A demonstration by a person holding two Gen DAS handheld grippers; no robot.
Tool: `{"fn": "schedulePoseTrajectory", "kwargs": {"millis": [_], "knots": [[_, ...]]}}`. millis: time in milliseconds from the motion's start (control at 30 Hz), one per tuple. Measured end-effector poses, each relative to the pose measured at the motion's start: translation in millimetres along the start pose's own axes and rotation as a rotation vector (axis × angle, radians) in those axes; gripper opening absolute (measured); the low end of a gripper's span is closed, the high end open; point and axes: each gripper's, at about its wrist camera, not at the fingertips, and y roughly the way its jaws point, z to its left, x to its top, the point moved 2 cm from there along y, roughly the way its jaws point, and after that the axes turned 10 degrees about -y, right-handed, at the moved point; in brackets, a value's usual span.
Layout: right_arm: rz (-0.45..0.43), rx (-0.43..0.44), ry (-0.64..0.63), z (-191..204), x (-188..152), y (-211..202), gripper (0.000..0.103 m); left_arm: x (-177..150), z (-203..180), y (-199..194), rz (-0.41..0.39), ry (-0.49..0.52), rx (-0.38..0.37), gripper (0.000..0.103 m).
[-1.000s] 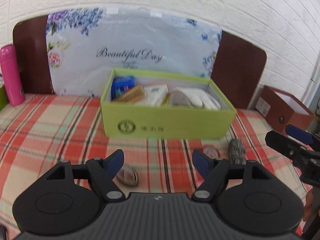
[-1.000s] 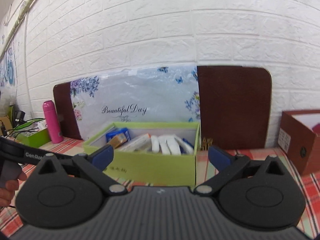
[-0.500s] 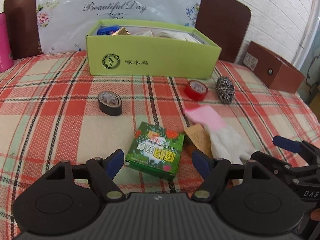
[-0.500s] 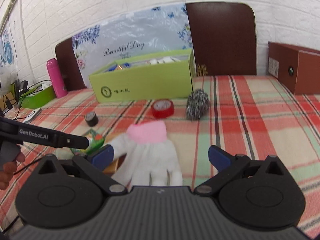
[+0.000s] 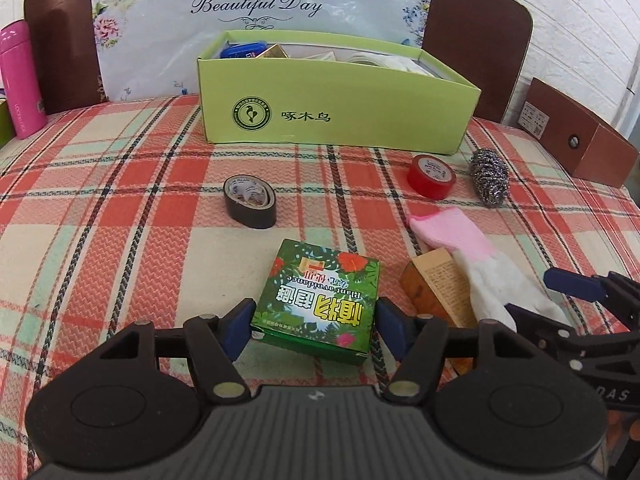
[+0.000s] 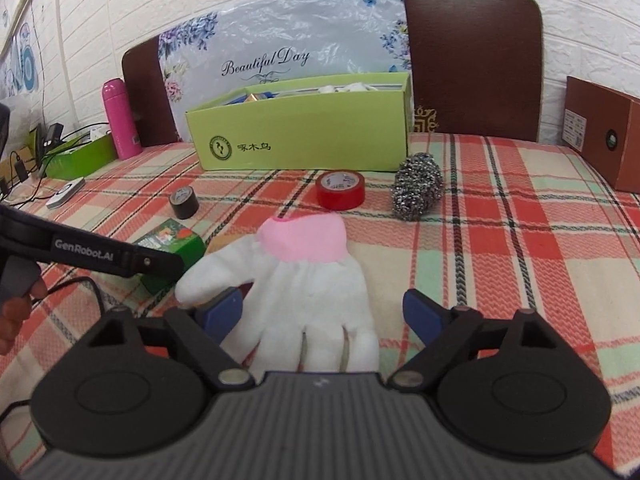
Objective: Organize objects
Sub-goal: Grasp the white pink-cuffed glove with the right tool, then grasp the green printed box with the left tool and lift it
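Woven plaid cloth (image 5: 120, 208): closing left tool (image 5: 312, 326) straddles glossy carton (image 5: 320, 300), right tool (image 6: 324, 314) knit glove (image 6: 304, 280).

Contents of green storage box (image 5: 336, 120) largely hidden behind its front wall. Tan carton (image 5: 436, 284) partly covered by white glove (image 5: 496, 276). Pink bottle (image 5: 20, 80) cut off at left edge. Small print on brown box (image 6: 600, 136) label too small to read.

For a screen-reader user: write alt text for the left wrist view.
The left gripper, jaws just closing, straddles a green leafy-print box on a plaid tablecloth. Beyond lie black tape, red tape, a white glove and a green storage box.
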Motion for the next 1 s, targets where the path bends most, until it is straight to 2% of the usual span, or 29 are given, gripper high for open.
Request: {"fn": "schedulePoseTrajectory", "kwargs": {"millis": [167,267,333,400,433,500,600,1000], "knots": [[0.016,0.024,-0.021,5.5,5.6,13.3,0.082,-0.1,-0.2,1.2,0.003,-0.007,-0.001,0.068],[0.035,0.039,-0.041,11.8,5.0,19.3,0.075,0.7,-0.4,1.7,0.004,-0.007,0.001,0.068],[0.037,0.032,-0.068,16.4,4.9,19.1,0.065,1.3,-1.1,2.9,0.004,-0.010,0.005,0.068],[0.037,0.031,-0.076,18.9,4.4,17.4,0.045,2.1,-1.8,3.5,0.005,-0.010,0.008,0.068],[0.037,0.030,-0.075,19.6,4.0,16.4,0.040,2.4,-1.2,3.4,0.006,-0.010,0.007,0.068],[0.033,0.028,-0.060,18.4,2.7,13.7,0.023,2.9,-1.1,3.8,0.006,-0.013,0.006,0.068],[0.030,0.035,-0.011,13.4,1.1,8.8,0.016,3.0,-1.2,3.8,0.006,-0.014,0.006,0.069],[-0.024,0.037,0.109,-2.2,3.3,-25.3,0.014,3.8,0.7,3.4,-0.008,-0.028,0.012,0.069]]}}
